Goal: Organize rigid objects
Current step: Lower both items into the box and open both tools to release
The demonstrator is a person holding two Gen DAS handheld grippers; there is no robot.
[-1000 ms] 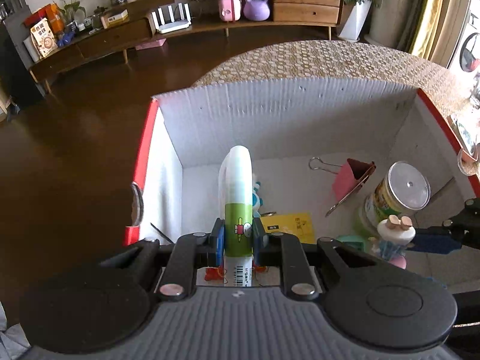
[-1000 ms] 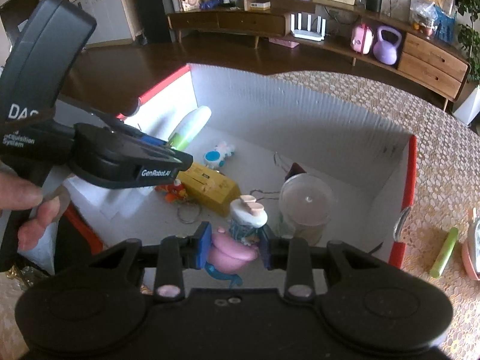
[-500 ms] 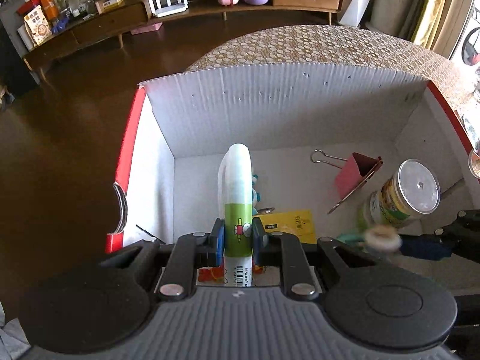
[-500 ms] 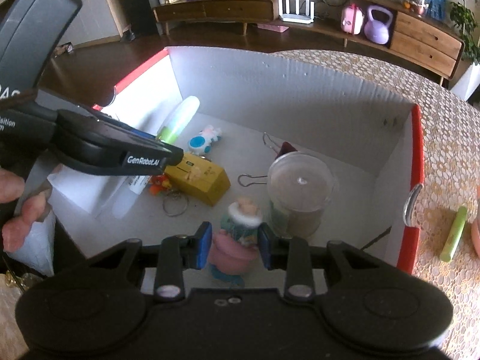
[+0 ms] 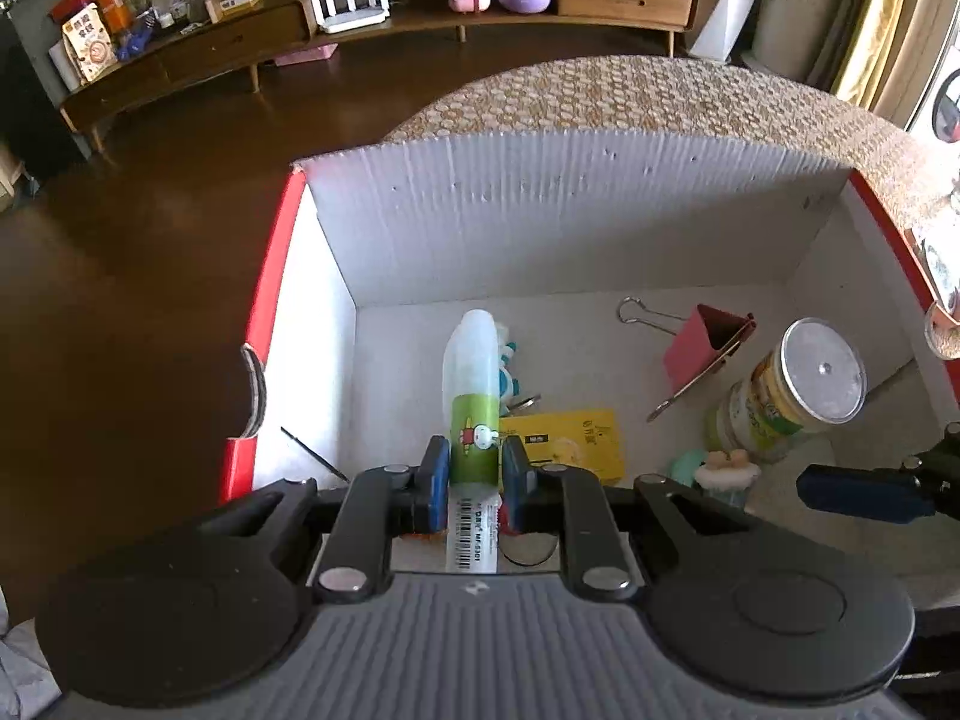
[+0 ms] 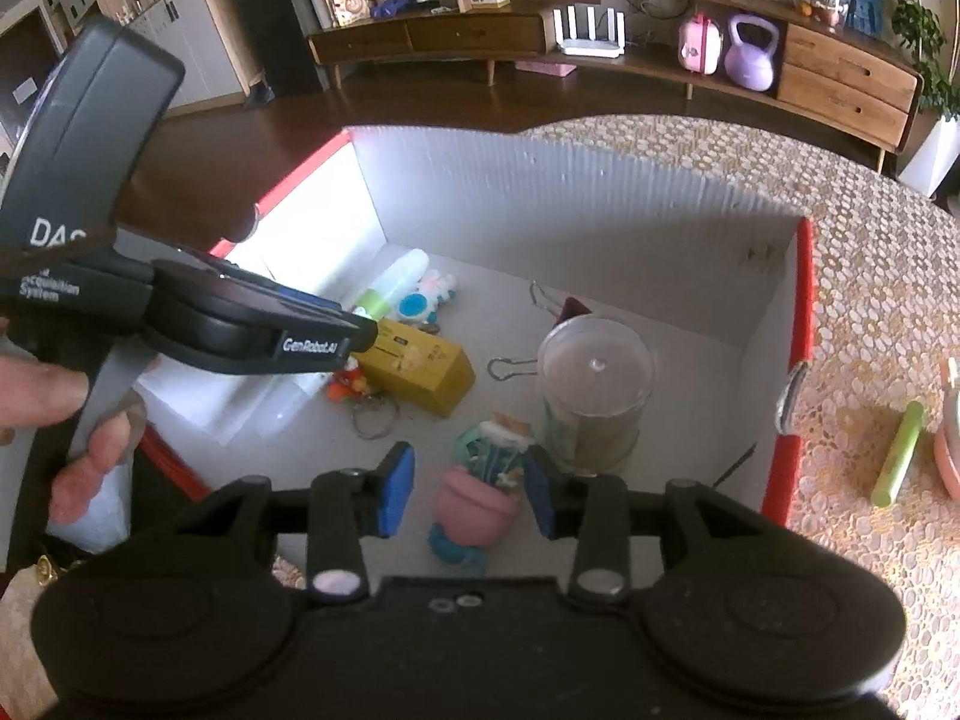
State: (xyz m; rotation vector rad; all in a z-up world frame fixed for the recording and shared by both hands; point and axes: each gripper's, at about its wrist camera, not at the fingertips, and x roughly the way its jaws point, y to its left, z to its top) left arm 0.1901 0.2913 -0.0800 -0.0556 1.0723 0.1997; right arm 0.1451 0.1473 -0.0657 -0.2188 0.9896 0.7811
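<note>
Left fingers (image 5: 474,474) pinch tube (image 5: 473,396); right fingers (image 6: 465,489) spread around figurine (image 6: 480,498), which may topple onto can (image 6: 591,390).

Left gripper (image 5: 474,474): black ribbed housing, two round discs, silver screws, blue fingertip pads (image 5: 437,468). Right gripper (image 6: 465,495): same build. White "DAS" and "GenRobot.AI" lettering on left unit's side. Bare-skinned hand (image 6: 72,414).

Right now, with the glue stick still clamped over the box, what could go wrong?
1. The left gripper holds the glue stick above the yellow box and the bunny toy; dropped, it may land across them.
2. The figurine sits between the open right gripper fingers, beside the clear-lidded can; pulling back could nudge it over.
</note>
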